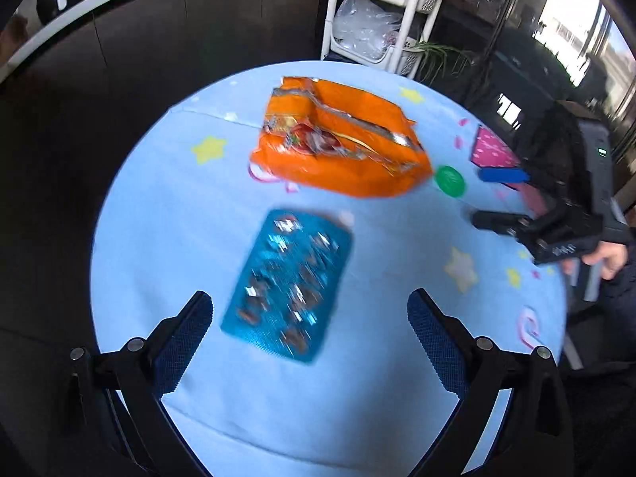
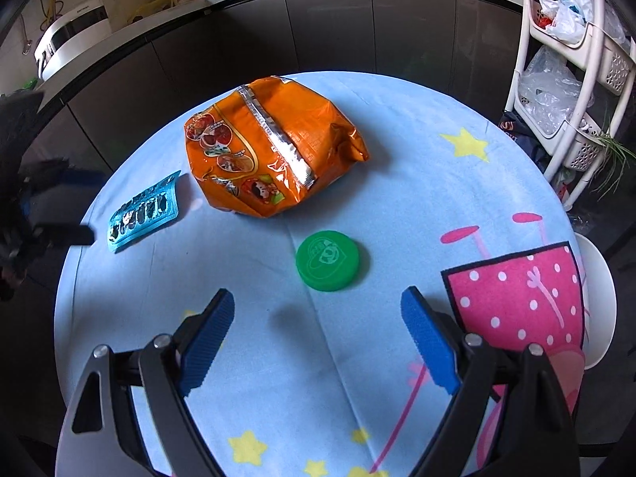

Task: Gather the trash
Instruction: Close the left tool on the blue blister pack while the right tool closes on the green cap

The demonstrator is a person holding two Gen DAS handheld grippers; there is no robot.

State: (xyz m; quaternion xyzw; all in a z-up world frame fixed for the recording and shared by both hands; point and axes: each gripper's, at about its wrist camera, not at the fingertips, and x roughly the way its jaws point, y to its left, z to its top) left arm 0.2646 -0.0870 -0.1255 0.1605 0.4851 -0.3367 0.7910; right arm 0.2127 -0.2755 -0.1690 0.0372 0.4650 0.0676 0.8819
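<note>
Blue-padded left tongs (image 1: pixel 310 338) hang open over the teal pill sheet (image 1: pixel 288 284), lying flat on the desk (image 1: pixel 159 206) near the orange snack bag (image 1: pixel 342 143); pads may skid off thin foil. Right wrist view: right tongs (image 2: pixel 318 338) open, empty, near the green lid (image 2: pixel 331 260), which might slide away.

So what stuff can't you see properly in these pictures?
- Blue blister pack: smeared by motion blur in the left wrist view, so I cannot tell whether any pockets are full.
- Orange snack bag: its print is too small to read in the right wrist view, and it hides the cloth beneath.
- Green lid: its embossed logo is too small to read.
- Left gripper: the right wrist view's edge cuts it off in shadow.
- No trash bin appears in either view.
</note>
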